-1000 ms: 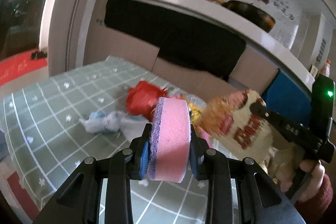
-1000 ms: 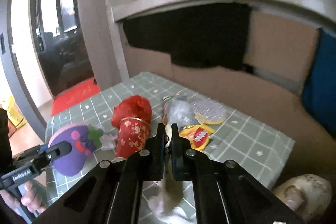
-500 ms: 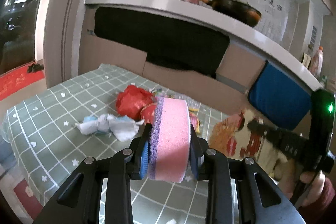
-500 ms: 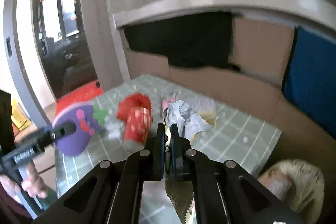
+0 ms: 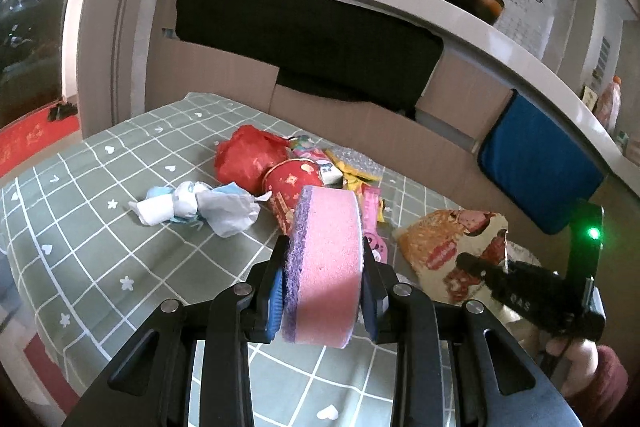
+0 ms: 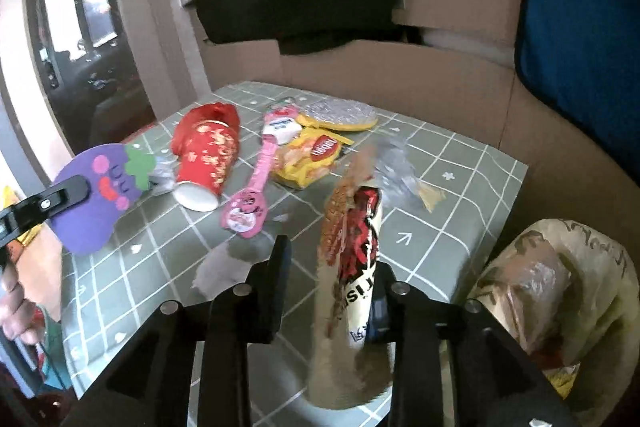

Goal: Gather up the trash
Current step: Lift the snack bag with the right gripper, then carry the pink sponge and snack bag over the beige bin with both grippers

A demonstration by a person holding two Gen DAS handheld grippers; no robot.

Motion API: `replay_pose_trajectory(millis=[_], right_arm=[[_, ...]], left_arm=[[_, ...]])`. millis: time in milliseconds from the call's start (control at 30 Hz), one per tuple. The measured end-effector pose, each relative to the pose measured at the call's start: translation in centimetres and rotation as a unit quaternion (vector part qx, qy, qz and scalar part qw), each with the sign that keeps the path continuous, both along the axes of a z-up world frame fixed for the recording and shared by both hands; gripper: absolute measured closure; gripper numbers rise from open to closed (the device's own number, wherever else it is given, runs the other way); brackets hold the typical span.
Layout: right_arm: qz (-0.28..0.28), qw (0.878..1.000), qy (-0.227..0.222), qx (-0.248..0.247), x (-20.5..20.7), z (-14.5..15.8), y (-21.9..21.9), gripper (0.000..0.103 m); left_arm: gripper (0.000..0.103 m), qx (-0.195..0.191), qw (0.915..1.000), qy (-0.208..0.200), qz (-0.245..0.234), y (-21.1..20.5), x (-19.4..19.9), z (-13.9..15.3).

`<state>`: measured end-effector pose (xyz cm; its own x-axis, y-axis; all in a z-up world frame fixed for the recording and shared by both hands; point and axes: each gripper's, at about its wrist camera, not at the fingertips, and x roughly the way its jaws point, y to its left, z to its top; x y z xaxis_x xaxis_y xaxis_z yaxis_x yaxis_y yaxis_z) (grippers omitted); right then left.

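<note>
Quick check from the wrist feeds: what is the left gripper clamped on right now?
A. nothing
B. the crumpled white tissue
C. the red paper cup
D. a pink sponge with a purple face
D: in the left wrist view the left gripper pads press both sides of the pink sponge, while the red paper cup and the tissue lie on the table beyond it.

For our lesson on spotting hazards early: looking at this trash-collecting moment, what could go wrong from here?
1. The right tool has just been opening, and the snack wrapper touches only one pad, so it may miss the bag.
2. The sponge blocks much of the left view, so remaining trash such as the red cup could be overlooked.
</note>
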<state>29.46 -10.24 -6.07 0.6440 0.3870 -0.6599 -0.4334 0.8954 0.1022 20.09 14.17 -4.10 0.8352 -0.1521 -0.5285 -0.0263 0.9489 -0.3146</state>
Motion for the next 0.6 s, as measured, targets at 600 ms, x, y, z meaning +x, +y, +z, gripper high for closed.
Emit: replay_pose_trajectory(millis=[600], right_arm=[[-0.018, 0.994, -0.100, 0.030, -3.9, 7.3, -3.5, 0.099]], left_arm=[[0.071, 0.057, 0.9949, -0.077, -0.034, -6.1, 0.2, 5.1]])
